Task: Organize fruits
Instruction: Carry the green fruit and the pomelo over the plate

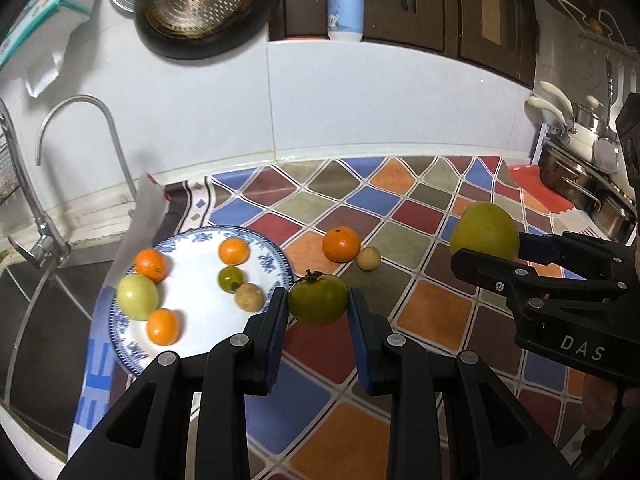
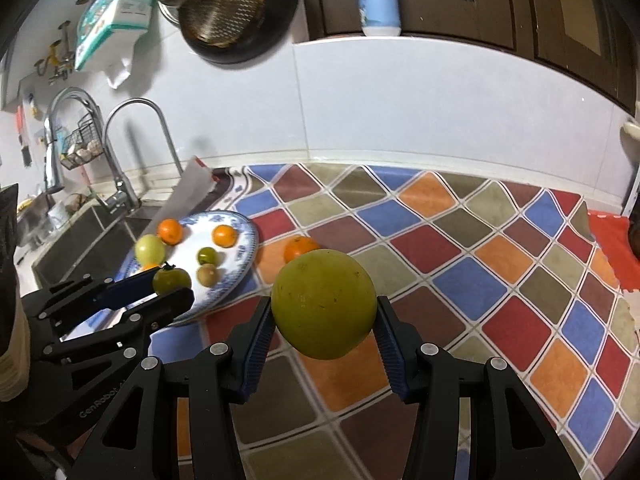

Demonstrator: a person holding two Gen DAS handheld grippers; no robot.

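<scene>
Kitchen counter, covered by a diamond-patterned multicolour mat (image 1: 400, 236), white tiled wall behind, steel sink with curved chrome faucet (image 1: 80, 120) at the left end.

Left tongs (image 1: 318, 300): my blue-padded jaws are clamped on a dark green persimmon-like fruit with a dry calyx (image 1: 317, 299), held clear of the mat just beside the right rim of the blue-and-white patterned porcelain plate (image 1: 276, 256).

Right tongs (image 2: 324, 316): jaws closed on a large round yellow-green fruit (image 2: 323, 304), lifted above the mat, well to the right of the plate.

On the plate: three small orange tangerines (image 1: 233, 251), one pale green round fruit (image 1: 137, 297), one small dark green fruit (image 1: 231, 279), and one small tan round fruit (image 1: 249, 297) touching it.

On the mat, near the plate's right side: a fourth orange tangerine (image 1: 341, 244) with a small pale yellow round fruit (image 1: 368, 258) touching its right side.

White-and-blue plastic bottle (image 1: 346, 0) stands on the ledge above the tiles.
</scene>
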